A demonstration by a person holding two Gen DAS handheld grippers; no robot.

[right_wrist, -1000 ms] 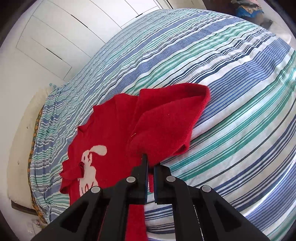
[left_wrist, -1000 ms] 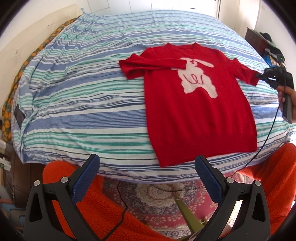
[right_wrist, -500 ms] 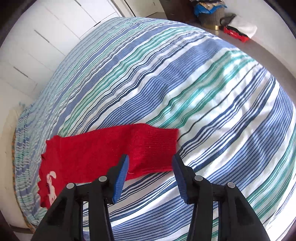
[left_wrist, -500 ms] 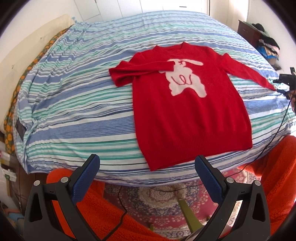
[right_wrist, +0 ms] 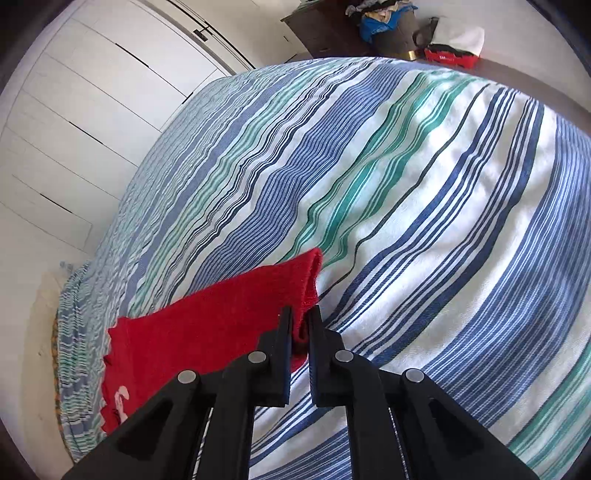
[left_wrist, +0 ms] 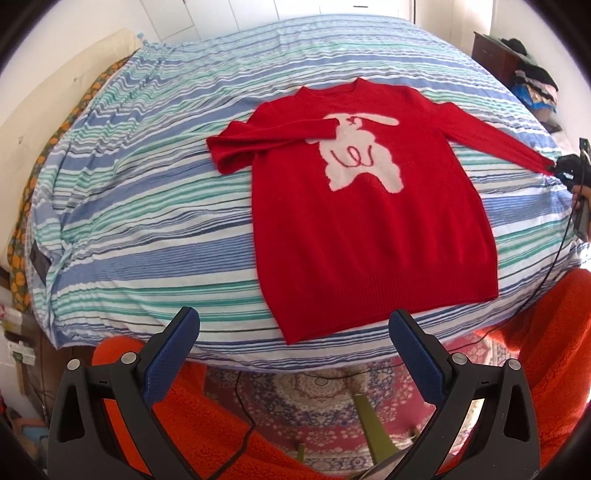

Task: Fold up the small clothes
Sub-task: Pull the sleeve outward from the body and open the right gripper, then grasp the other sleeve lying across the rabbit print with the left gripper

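A red sweater [left_wrist: 369, 229] with a white rabbit figure lies face up on the striped bed. Its left sleeve [left_wrist: 266, 144] is folded across the chest. Its right sleeve [left_wrist: 495, 144] stretches out to the right. My right gripper [right_wrist: 302, 317] is shut on that sleeve's cuff [right_wrist: 299, 273]; it also shows at the right edge of the left wrist view [left_wrist: 565, 171]. My left gripper [left_wrist: 293, 326] is open and empty, held off the bed's near edge below the sweater's hem.
The bed [left_wrist: 140, 206] has a blue, green and white striped cover. A patterned rug [left_wrist: 317, 391] lies below the near edge. White wardrobe doors [right_wrist: 92, 110] stand behind the bed. A dresser and piled clothes [right_wrist: 384, 26] are at the far right.
My right gripper let the sleeve go half a second ago, then shut again on its cuff. The right sleeve went from bunched to stretched out. My left gripper stayed open.
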